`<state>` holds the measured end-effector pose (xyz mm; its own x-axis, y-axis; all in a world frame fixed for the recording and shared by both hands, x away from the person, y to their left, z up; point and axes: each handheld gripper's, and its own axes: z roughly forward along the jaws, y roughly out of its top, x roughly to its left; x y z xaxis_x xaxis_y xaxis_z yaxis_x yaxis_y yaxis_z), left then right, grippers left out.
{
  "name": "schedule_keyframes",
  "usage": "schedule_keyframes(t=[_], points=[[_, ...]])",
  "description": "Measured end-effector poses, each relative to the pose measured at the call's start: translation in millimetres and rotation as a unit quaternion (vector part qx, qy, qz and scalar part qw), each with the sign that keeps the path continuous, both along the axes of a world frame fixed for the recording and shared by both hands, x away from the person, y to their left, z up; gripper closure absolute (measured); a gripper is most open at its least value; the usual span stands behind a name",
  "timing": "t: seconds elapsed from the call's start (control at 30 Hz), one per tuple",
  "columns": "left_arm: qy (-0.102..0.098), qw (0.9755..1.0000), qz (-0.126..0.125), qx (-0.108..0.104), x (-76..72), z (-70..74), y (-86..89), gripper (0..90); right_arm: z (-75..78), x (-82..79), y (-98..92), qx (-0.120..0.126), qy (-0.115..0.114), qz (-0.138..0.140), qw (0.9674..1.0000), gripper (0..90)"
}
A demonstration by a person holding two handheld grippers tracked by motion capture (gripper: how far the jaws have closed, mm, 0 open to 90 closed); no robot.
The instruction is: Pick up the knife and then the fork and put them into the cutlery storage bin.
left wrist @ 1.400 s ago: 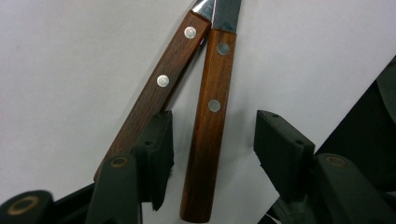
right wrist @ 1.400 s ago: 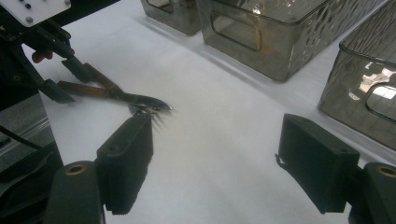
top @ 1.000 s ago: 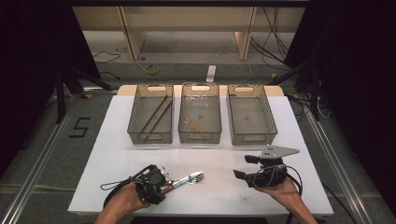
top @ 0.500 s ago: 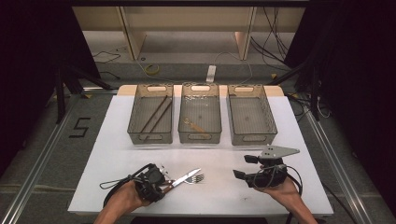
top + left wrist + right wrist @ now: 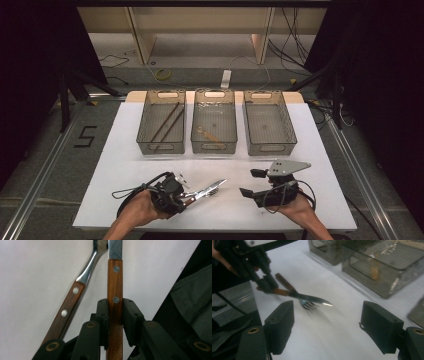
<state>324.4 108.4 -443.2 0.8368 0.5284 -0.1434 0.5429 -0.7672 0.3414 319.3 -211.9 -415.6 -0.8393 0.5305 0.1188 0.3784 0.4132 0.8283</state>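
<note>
Two fingers clamp the knife — fork beside.

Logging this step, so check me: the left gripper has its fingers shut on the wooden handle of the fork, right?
Not quite. The left gripper has its fingers shut on the wooden handle of the knife; the fork lies loose beside it. The left gripper view shows this.
</note>
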Motion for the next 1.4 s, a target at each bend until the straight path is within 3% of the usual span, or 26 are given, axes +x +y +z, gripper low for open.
schedule_keyframes(t=[0.27,0.5,0.87,0.93,0.97,1.1,1.17,1.4], points=[[0.002,0.9995,-0.032,-0.002,5.4,5.5,-21.5,75.5,-2.5,-7.0,29.5,-0.031,-0.017,0.055,0.9978,27.6],[-0.002,0.9981,-0.062,-0.001,9.4,11.9,-42.2,75.5,-7.3,-10.5,49.6,-0.061,-0.033,0.101,0.9924,28.6],[-0.001,0.9952,-0.098,0.000,8.4,20.0,-61.6,75.5,-18.2,-16.8,71.9,-0.126,-0.064,0.146,0.9792,31.9],[0.000,0.9948,-0.102,0.000,8.2,20.6,-62.7,75.4,-20.4,-16.2,73.5,-0.140,-0.078,0.156,0.9747,33.7],[-0.001,0.9951,-0.099,-0.001,7.8,20.7,-63.4,75.5,-21.0,-17.3,74.4,-0.143,-0.072,0.154,0.9749,34.4],[0.002,0.9945,-0.105,-0.002,7.3,21.9,-65.1,75.4,-24.2,-17.7,77.8,-0.160,-0.085,0.169,0.9689,37.6],[0.000,0.9945,-0.105,-0.003,6.5,22.1,-65.7,75.4,-26.3,-19.0,79.9,-0.168,-0.084,0.169,0.9676,39.4],[0.002,0.9936,-0.113,-0.007,3.8,22.5,-66.8,75.4,-30.5,-20.6,82.8,-0.193,-0.109,0.178,0.9588,46.1]])
